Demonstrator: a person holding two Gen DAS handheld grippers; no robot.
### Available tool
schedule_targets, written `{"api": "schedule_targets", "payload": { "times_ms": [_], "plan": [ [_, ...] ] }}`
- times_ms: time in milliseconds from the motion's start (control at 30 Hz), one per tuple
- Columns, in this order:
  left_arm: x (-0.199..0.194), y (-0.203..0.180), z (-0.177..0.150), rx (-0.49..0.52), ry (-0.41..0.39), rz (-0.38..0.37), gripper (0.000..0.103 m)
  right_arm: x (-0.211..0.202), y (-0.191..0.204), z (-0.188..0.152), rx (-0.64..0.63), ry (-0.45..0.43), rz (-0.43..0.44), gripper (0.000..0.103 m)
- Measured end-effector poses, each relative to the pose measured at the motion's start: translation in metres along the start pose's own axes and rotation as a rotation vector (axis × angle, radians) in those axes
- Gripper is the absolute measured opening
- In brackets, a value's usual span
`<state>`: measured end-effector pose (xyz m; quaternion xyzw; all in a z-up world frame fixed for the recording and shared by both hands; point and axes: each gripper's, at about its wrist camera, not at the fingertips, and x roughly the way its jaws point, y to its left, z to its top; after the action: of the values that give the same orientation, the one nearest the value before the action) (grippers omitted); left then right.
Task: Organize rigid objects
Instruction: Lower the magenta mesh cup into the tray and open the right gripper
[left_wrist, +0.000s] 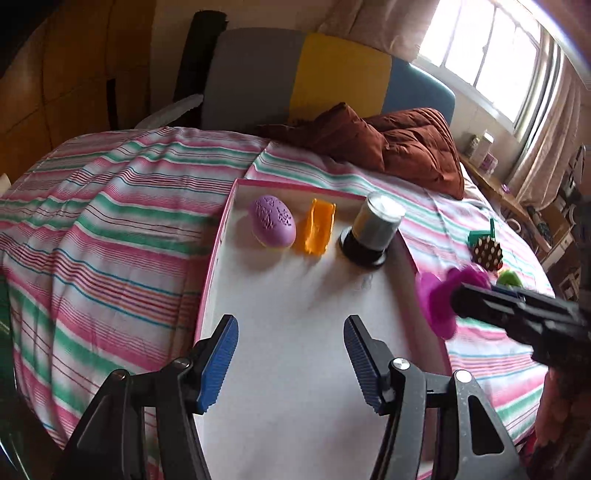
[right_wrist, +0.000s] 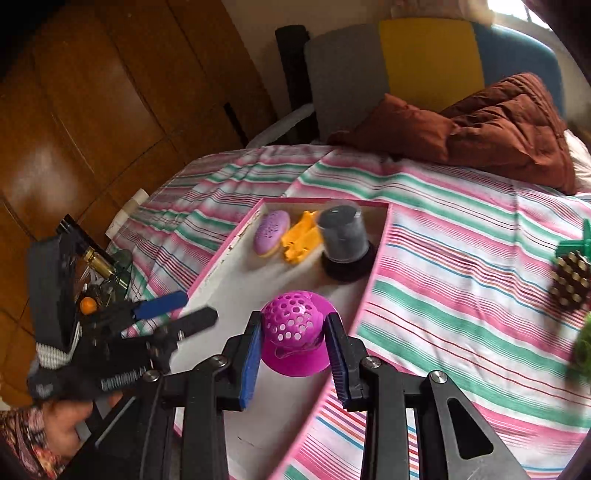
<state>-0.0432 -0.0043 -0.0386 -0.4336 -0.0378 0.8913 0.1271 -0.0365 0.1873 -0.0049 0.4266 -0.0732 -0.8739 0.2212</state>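
Bedroom setup, with a striped bedspread (right_wrist: 461, 236) in pink, green and white covering the bed, a rumpled brown quilt (right_wrist: 491, 129) at the far end and wooden wardrobe doors (right_wrist: 92, 110) off to the side. On the bedspread sits a shallow pink-rimmed box (left_wrist: 212, 258) with a white floor.

Right gripper (right_wrist: 293, 345) has its blue-padded fingers (right_wrist: 251, 354) closed onto a magenta perforated cup thing (right_wrist: 295, 328) (domed, full of holes, flared rim, maybe a strainer), one pad against each side of the dome. It's over the near part of the box floor, though I can't tell if it's touching down.

Left gripper (left_wrist: 291, 358) is wide open with nothing between its fingers, hanging over the white box floor.

Ahead of both sets of fingers, along the far wall of the box: a purple egg-shaped case (left_wrist: 273, 221), an orange plastic piece (left_wrist: 317, 232) just beside it, and a CD spindle case (left_wrist: 373, 229) upright on its black base.

Outside the box, out past the right fingers on the bedspread, there's a brown studded object (right_wrist: 570, 280) with a green plastic piece (right_wrist: 578, 243) just behind it, plus something green and blurry (right_wrist: 583, 347) nearer.
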Motion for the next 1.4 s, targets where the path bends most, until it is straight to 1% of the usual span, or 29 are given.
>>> {"api": "schedule_targets", "payload": {
  "times_ms": [67,167,300,433,533,667,800,900,967,1067,1200,1400],
  "plan": [
    [-0.001,0.000,-0.004,0.002,0.000,0.013,0.060,0.011,0.009,0.006,-0.013,0.012,0.003,0.034],
    [-0.002,0.003,-0.009,-0.023,0.006,0.005,0.060,0.028,0.019,0.014,-0.029,0.034,0.001,0.034],
    [-0.001,0.005,-0.016,-0.041,0.022,0.015,0.060,0.054,0.027,0.026,-0.027,0.084,-0.002,0.034],
    [-0.002,0.008,-0.021,-0.063,0.031,0.013,0.060,0.080,0.033,0.038,-0.007,0.132,0.018,0.034],
    [-0.006,0.010,-0.022,-0.083,0.023,0.001,0.060,0.096,0.038,0.044,0.000,0.164,0.043,0.034],
    [-0.009,0.012,-0.023,-0.092,0.015,0.008,0.060,0.115,0.049,0.052,-0.012,0.187,0.044,0.034],
    [-0.007,0.014,-0.024,-0.104,0.029,0.002,0.060,0.130,0.055,0.056,0.003,0.198,0.066,0.036],
    [-0.008,0.013,-0.025,-0.104,0.032,-0.002,0.060,0.127,0.052,0.055,0.042,0.190,0.102,0.042],
    [-0.008,0.012,-0.025,-0.105,0.027,-0.004,0.060,0.119,0.050,0.053,0.051,0.171,0.110,0.048],
    [-0.007,0.012,-0.025,-0.112,0.027,-0.007,0.060,0.105,0.046,0.050,0.055,0.150,0.104,0.048],
    [-0.006,0.010,-0.025,-0.107,0.035,0.004,0.060,0.090,0.043,0.045,0.049,0.130,0.083,0.048],
    [-0.008,0.002,-0.026,-0.082,0.023,0.024,0.060,0.065,0.035,0.035,0.019,0.105,-0.006,0.048]
  ]
}}
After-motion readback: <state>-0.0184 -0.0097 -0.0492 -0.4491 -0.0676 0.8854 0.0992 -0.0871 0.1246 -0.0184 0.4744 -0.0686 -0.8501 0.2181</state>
